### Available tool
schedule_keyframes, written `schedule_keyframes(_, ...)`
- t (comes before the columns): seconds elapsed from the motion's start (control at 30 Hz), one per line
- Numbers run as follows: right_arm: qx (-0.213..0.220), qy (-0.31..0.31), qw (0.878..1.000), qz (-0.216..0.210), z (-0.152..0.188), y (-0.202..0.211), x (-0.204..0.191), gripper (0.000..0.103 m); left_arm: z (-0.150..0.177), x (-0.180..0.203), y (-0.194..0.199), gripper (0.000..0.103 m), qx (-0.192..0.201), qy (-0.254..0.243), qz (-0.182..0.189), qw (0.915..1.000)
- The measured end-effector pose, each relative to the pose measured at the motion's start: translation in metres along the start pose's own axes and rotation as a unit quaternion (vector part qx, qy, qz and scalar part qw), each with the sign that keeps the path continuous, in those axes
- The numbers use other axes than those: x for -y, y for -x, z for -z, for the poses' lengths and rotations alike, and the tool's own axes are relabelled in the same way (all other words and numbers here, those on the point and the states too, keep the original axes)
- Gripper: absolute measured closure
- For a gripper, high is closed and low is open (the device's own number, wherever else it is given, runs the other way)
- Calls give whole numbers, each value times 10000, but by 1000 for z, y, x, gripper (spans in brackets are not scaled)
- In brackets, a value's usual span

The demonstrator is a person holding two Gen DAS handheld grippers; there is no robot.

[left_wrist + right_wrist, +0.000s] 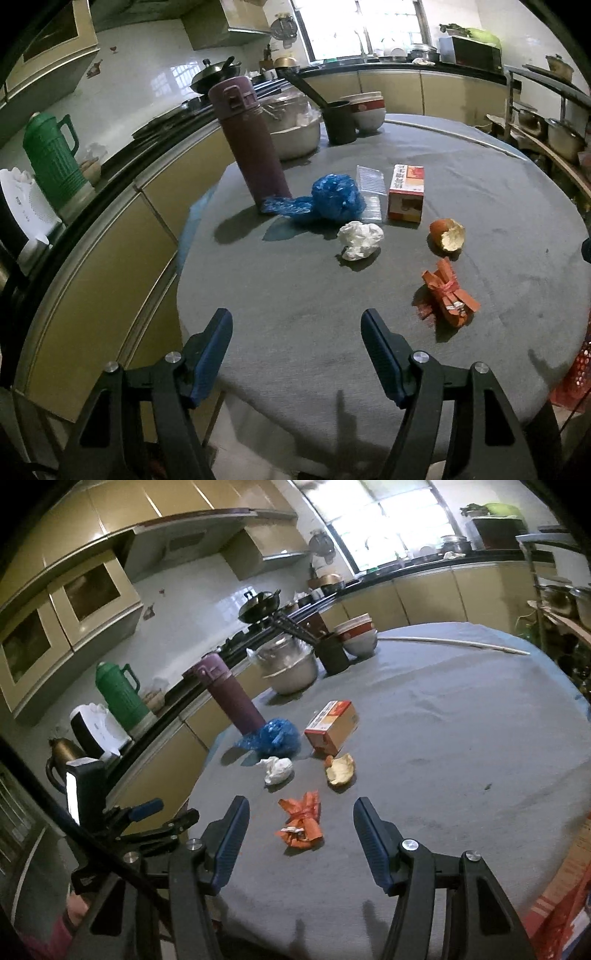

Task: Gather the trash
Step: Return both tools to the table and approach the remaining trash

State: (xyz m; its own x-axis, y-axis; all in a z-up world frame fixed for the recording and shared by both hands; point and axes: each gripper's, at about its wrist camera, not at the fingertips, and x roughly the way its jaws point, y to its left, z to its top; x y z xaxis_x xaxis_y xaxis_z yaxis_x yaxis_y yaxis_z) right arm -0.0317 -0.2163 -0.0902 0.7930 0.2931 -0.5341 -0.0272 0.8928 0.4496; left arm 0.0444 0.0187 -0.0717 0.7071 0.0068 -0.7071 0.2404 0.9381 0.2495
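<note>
Both spread, empty: left gripper (296, 325) over bare cloth, right gripper (301, 806) framing the wrapper (300, 821). Tissue (277, 770), peel (340, 769), bag (275, 736), box (332, 728) just beyond. Risk: pinching cloth (443, 720) too, dragging the flask (231, 698) over.

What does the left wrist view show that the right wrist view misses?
Only the left wrist view shows the clear plastic tray wedged between the blue bag and the box; from the right it is hidden.

Only the right wrist view shows the left tongs from outside, beside the table, plus a white appliance clearly.

Both show the wrapper, peel, tissue, flask, and their own tongs open, the right tongs facing the wrapper.
</note>
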Motion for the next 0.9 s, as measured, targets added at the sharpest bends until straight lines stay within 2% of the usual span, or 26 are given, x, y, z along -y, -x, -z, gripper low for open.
schedule_keyframes(0.27, -134, 50, 9999, 48, 3, -6, -5, 41, 5, -10, -8, 30, -82, 148, 31, 9999)
schedule_keyframes(0.6, -440, 272, 9986, 77, 10, -34, -12, 42, 7, -11, -14, 30, -125, 166, 55, 9998)
schedule_keyframes(0.63, -506, 310, 9982, 107, 11, -39, -12, 48, 7, -11, -15, 30, -136, 167, 58, 9998)
schedule_keyframes(0.67, -587, 331, 9976, 157, 11, -45, -12, 49, 8, -11, -16, 30, -147, 167, 66, 9997)
schedule_keyframes(0.9, -958, 267, 9948, 223, 13, -77, -7, 49, 10, -14, -23, 30, -233, 195, 63, 9995)
